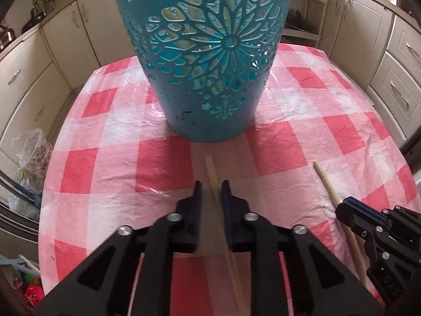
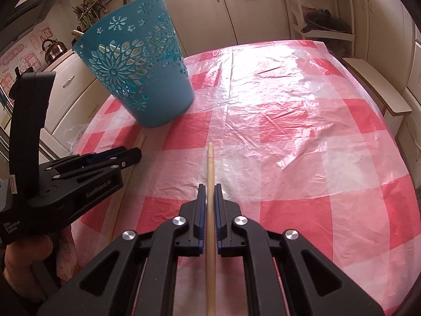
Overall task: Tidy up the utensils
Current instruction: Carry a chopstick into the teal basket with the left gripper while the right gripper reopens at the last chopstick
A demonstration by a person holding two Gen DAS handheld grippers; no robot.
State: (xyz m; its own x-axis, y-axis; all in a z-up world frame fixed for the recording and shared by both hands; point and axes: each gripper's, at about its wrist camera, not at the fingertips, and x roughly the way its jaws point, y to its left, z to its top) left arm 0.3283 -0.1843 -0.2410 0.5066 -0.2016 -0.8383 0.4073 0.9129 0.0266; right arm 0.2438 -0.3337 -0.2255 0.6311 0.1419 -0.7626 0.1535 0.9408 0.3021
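A teal cut-out basket (image 1: 210, 79) (image 2: 139, 79) stands on the pink checked tablecloth (image 1: 289, 131) (image 2: 289, 131). Wooden handles (image 2: 76, 33) poke out of its rim. My left gripper (image 1: 211, 184) (image 2: 136, 154) is just in front of the basket, shut on a pale wooden chopstick (image 1: 210, 168) (image 2: 141, 141) that lies along the cloth and points at the basket's foot. To its right, my right gripper (image 2: 210, 188) (image 1: 342, 208) is shut on a second chopstick (image 2: 210, 163) (image 1: 325, 181), whose tip sticks out ahead of the fingers.
Cream cabinets ring the table. A kettle (image 2: 54, 48) sits on the left counter, and a shelf with a pan (image 2: 323, 23) is at the back right. A plastic bag (image 1: 31, 158) hangs off the left edge, and a wooden bench (image 2: 376, 87) runs along the right.
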